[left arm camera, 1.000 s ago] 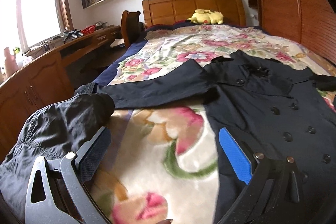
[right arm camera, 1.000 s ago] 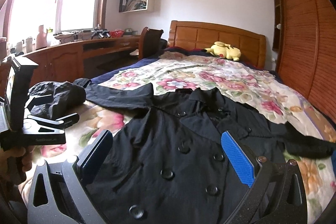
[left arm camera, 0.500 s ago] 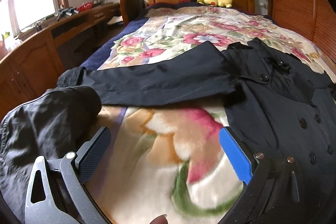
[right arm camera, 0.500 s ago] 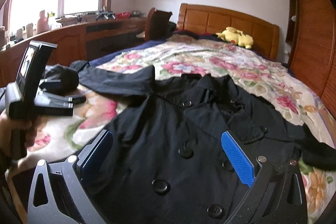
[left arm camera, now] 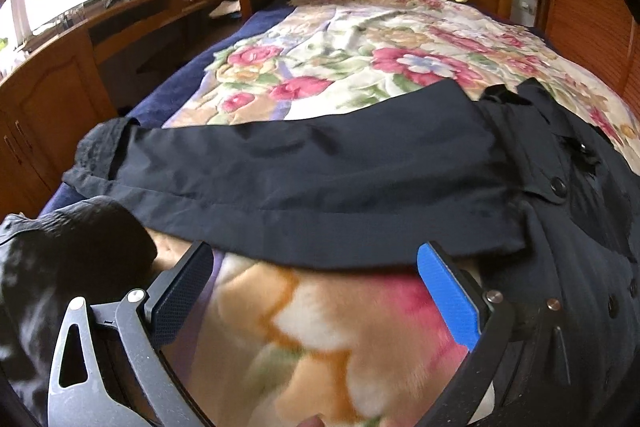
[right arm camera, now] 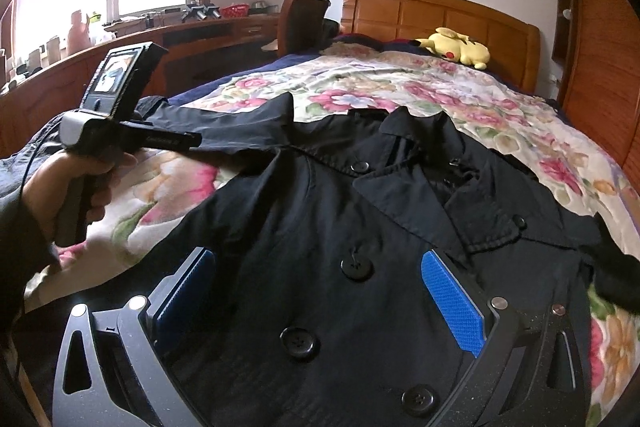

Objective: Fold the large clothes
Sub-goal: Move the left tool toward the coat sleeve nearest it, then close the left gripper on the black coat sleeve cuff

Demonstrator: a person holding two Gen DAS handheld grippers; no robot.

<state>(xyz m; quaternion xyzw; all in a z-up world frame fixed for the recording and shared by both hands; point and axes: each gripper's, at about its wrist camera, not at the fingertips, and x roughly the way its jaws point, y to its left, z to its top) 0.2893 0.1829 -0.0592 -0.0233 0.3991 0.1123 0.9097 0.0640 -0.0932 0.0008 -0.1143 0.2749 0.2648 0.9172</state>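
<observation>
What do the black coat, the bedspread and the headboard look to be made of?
Coat: thin matte woven cloth, probably cotton blend; it creases crisply. Bedspread: soft plush fleece, judging by its fuzzy floral print. Headboard: varnished wood, with panels and a warm sheen.

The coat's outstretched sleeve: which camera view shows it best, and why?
The left wrist view: the sleeve fills the frame from cuff to shoulder. The right wrist view shows it small and oblique, partly hidden behind the left gripper.

A coat [right arm camera: 360,227] is lying on the bed [right arm camera: 460,91], its sleeve [left arm camera: 300,179] reaching the left edge; a plush toy [right arm camera: 456,47] is sitting by the headboard [right arm camera: 432,11].
</observation>
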